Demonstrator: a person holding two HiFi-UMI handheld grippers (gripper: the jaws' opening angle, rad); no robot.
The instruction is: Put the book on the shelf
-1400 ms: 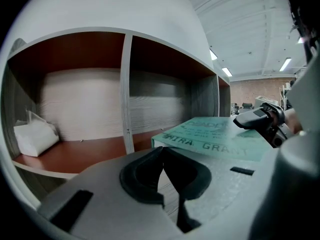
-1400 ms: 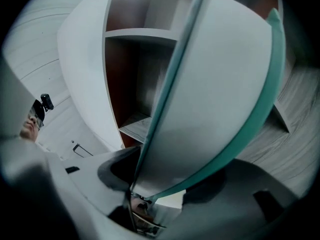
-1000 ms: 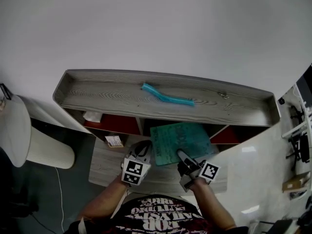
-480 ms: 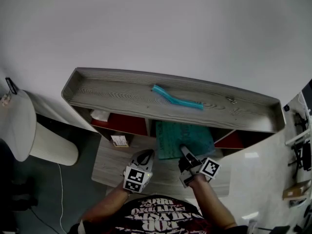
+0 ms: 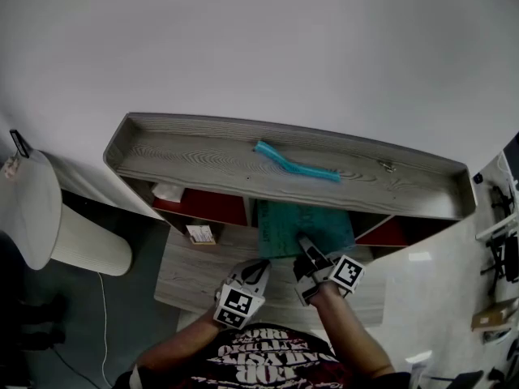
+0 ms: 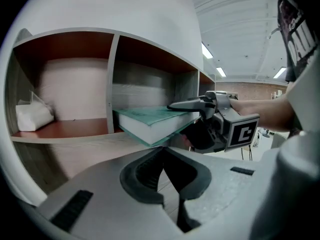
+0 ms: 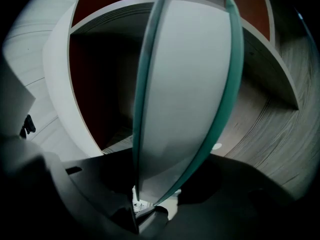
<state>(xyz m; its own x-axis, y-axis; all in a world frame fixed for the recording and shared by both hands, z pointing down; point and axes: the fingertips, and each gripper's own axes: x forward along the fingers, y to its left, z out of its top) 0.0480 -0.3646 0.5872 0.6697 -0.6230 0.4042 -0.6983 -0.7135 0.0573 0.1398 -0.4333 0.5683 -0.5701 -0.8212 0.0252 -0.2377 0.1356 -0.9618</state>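
"White wall point(image 5: 259, 39) behind the wooden shelf point(image 5: 203, 156). Where's the book point(image 5: 304, 225)?"

"Between the right gripper point(image 5: 310, 254) jaws, which are closing on it. Its far end reaches into the middle compartment ahead of them."

"And the left gripper point(image 5: 255, 272)?"

"Jaws together, nothing between them; the book hangs just ahead."

Teal book point(image 5: 304, 227) half under the grey shelf top point(image 5: 186, 156), a teal strip point(image 5: 293, 166), perhaps tubing, on it.

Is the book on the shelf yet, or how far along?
Done: the green book has its far end inside the shelf, middle compartment. In hand: the right gripper, jaws closing on the book, holds its near end. To do: slide it fully in and release.
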